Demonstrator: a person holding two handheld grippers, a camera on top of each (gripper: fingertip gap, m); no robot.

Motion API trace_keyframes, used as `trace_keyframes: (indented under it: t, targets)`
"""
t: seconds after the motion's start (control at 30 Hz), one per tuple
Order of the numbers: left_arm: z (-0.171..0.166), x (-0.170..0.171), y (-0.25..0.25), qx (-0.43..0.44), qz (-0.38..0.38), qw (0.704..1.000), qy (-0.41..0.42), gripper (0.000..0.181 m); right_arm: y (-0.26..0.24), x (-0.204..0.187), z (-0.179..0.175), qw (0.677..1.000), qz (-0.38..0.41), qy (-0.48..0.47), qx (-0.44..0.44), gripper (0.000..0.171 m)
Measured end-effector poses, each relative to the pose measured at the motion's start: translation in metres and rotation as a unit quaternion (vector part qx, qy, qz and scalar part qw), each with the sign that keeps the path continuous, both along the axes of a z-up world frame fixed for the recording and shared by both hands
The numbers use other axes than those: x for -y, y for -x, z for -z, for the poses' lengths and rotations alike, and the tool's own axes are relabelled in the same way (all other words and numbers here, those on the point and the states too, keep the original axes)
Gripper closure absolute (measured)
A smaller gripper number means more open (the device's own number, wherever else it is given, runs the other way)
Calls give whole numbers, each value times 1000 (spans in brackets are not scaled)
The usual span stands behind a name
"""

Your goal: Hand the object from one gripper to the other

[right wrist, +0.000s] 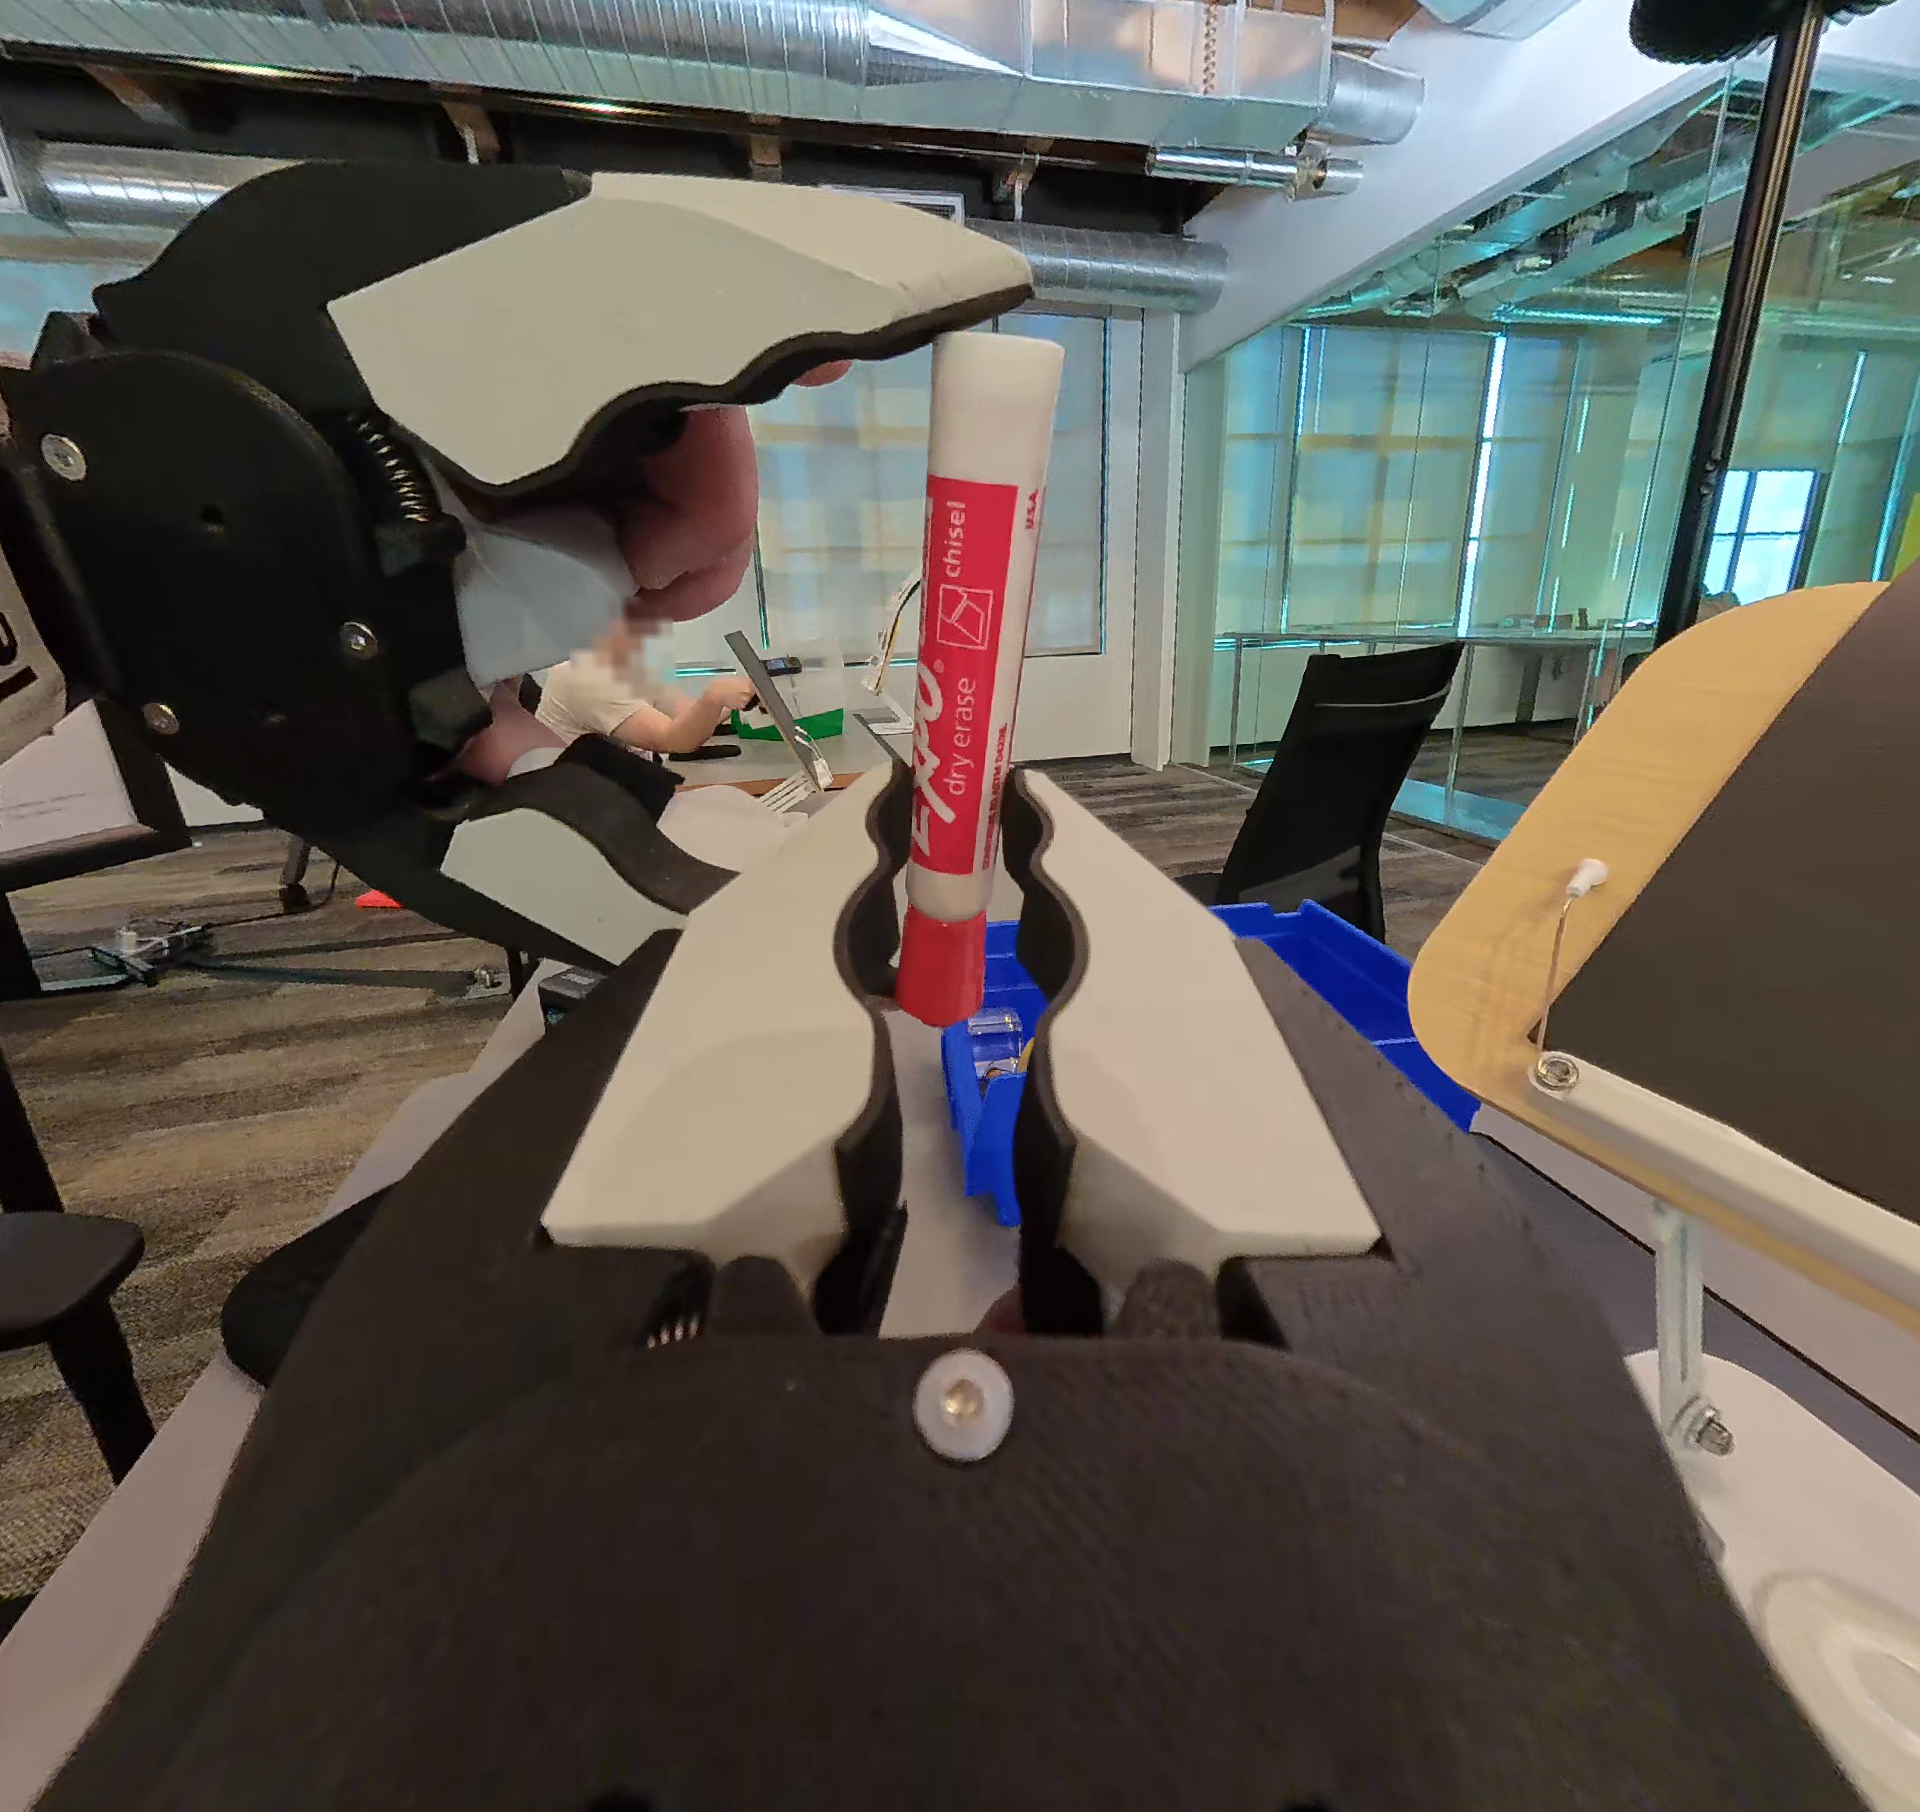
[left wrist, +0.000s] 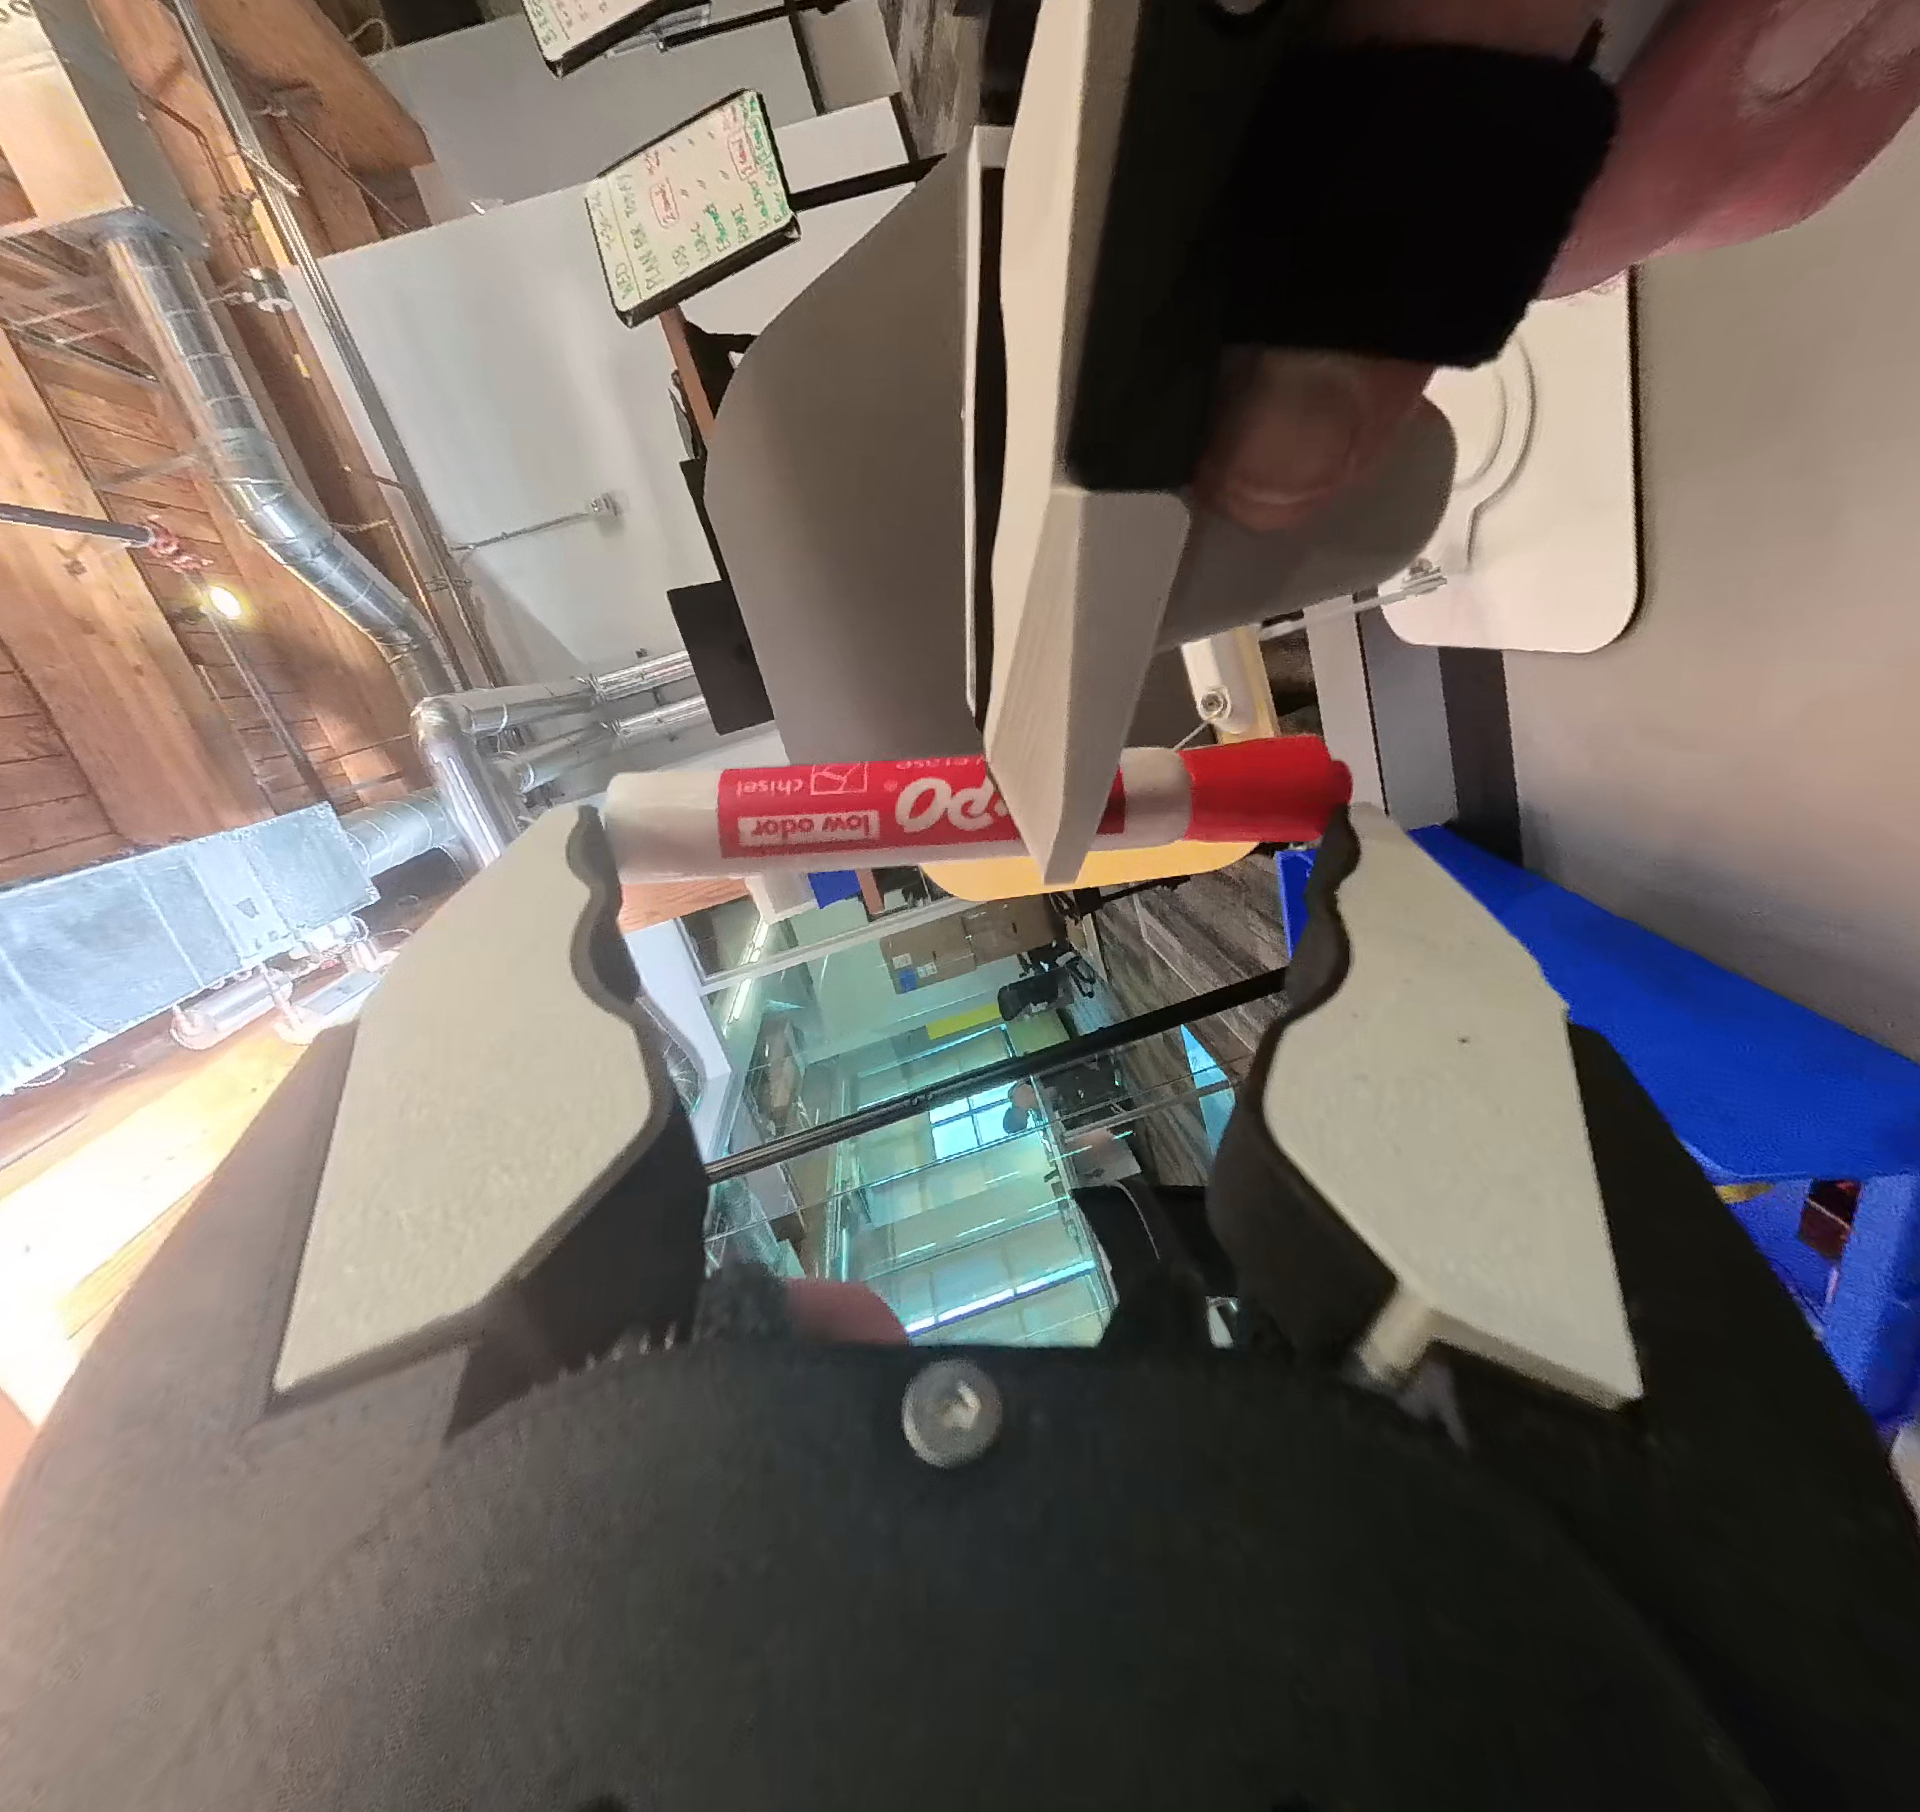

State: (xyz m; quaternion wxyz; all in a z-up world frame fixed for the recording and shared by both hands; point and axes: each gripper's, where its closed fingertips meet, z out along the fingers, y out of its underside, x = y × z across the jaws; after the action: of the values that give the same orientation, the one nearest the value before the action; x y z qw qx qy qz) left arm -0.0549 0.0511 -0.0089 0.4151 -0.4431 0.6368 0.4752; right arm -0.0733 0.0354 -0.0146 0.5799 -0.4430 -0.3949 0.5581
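- The right gripper (right wrist: 956, 827) is clamped on the red marker (right wrist: 977, 661), which is held upright, cap end down, between its wavy pads.
- The left gripper (left wrist: 961, 827) is spread wide, its jaws set around the marker's (left wrist: 977, 806) two ends; in neither view can contact be confirmed.
- The handover is judged about midway: the receiving grip is not yet made, and release is left.
- The marker's middle is hidden by a right finger (left wrist: 1081, 661), and the blue bin (right wrist: 1320, 973) is largely covered.
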Motion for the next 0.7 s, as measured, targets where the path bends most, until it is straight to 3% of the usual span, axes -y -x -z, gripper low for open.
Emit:
trace_keyframes:
  t: [0.53, 0.7]
  targets:
    - [2, -2, -5, 3, 4, 1000, -8, 58, 3, -1, 4, 1000, -2, 20, 17, 156]
    - [-8, 3, -5, 31, 55, 998, -16, 58, -9, -7, -4, 996, -50, 73, -27, 157]
